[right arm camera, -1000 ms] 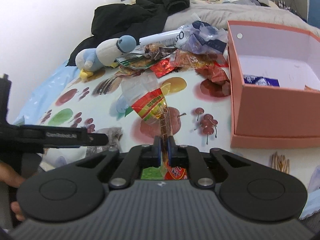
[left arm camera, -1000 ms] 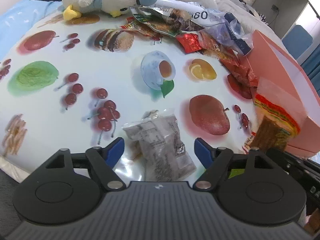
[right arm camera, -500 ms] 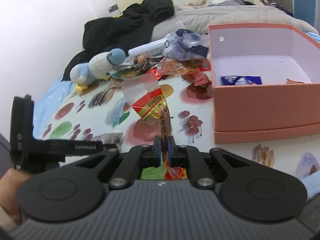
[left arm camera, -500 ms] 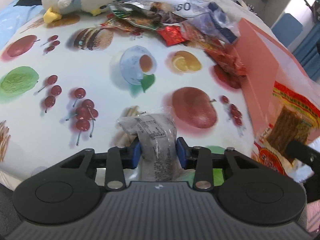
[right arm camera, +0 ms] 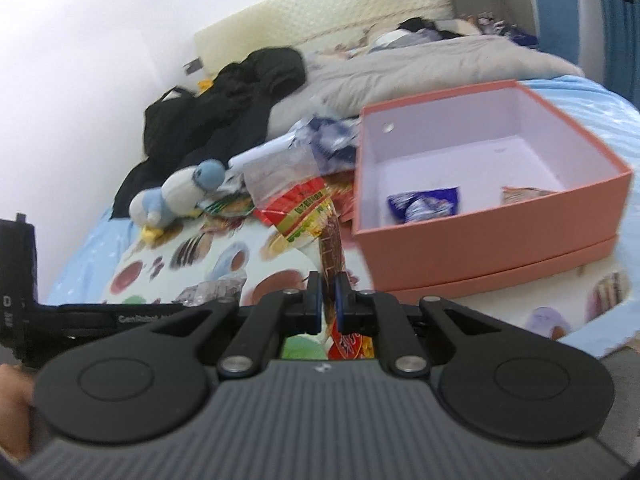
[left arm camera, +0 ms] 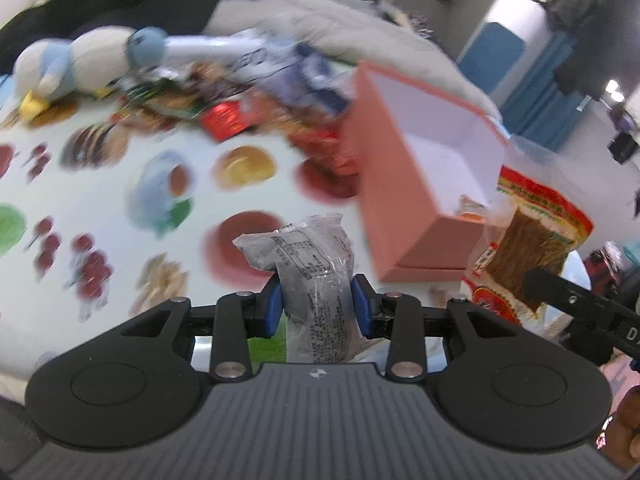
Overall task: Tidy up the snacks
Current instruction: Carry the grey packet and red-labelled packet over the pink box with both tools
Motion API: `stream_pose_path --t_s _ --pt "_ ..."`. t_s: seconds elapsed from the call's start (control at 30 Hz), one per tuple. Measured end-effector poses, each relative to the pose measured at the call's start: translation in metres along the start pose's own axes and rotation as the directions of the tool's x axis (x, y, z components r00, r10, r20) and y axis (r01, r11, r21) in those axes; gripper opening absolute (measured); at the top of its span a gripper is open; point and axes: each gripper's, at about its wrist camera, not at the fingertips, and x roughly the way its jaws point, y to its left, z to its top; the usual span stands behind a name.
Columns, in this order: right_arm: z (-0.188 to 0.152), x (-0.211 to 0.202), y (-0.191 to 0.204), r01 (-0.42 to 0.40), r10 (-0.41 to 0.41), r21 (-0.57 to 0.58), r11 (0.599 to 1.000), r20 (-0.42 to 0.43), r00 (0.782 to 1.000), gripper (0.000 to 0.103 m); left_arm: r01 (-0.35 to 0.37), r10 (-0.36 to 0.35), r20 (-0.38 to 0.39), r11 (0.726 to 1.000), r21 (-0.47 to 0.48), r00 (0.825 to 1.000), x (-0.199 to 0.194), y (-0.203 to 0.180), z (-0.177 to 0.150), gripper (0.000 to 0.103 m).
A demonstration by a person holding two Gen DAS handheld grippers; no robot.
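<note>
My left gripper [left arm camera: 318, 300] is shut on a clear packet of grey snacks [left arm camera: 312, 264] and holds it up above the fruit-print cloth [left arm camera: 120, 216]. My right gripper [right arm camera: 328, 306] is shut on a red and yellow packet with a brown strip inside [right arm camera: 316, 216]; the packet also shows in the left wrist view [left arm camera: 532, 248]. The open pink box [right arm camera: 480, 232] stands just right of both grippers; it also shows in the left wrist view [left arm camera: 400, 184]. It holds a blue wrapper [right arm camera: 424, 204] and an orange packet [right arm camera: 528, 192].
A pile of loose snack packets [left arm camera: 248, 96] lies at the far side of the cloth, beside a blue and white plush bird [left arm camera: 84, 64]. Black clothes [right arm camera: 224, 112] and a grey blanket [right arm camera: 420, 68] lie behind.
My left gripper closed on the grey snack packet and lifted it off the cloth. Both grippers have moved up and toward the pink box with their packets.
</note>
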Motion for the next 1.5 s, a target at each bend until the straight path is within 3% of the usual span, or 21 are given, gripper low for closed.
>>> stream_pose_path --t_s 0.33,0.6,0.77,0.97,1.17,1.3,1.37,1.5 --pt "0.009 -0.037 -0.027 0.068 -0.073 0.069 0.995 0.071 0.995 0.009 0.109 -0.113 0.042 0.989 0.104 0.993 -0.011 -0.063 0.024 0.041" --pt "0.050 -0.026 -0.051 0.130 -0.137 0.048 0.990 0.180 0.974 0.009 0.176 -0.201 0.102 0.961 0.213 0.974 0.013 -0.124 0.084 0.041" --pt "0.086 -0.019 -0.083 0.171 -0.180 0.057 0.984 0.239 0.954 0.010 0.203 -0.231 0.082 0.944 0.261 0.969 0.049 -0.157 0.122 0.041" --pt "0.114 0.022 -0.114 0.194 -0.198 0.041 0.980 0.189 0.962 0.010 0.160 -0.188 0.065 0.941 0.299 0.980 0.088 -0.184 0.166 0.041" --pt "0.124 0.075 -0.145 0.195 -0.198 0.062 0.979 0.041 0.979 0.011 0.135 -0.130 -0.034 0.952 0.274 0.991 0.139 -0.183 0.204 0.041" --pt "0.125 0.104 -0.161 0.227 -0.225 0.045 0.973 -0.044 0.973 0.012 0.118 -0.081 -0.142 0.954 0.274 0.987 0.169 -0.177 0.202 0.041" --pt "0.122 0.110 -0.166 0.254 -0.251 0.044 0.966 -0.059 0.966 0.012 0.093 -0.051 -0.154 0.957 0.275 0.987 0.178 -0.172 0.198 0.041" --pt "0.115 0.114 -0.174 0.261 -0.254 0.064 0.963 -0.099 0.962 0.013 0.105 -0.065 -0.176 0.968 0.229 0.982 0.186 -0.161 0.191 0.042"
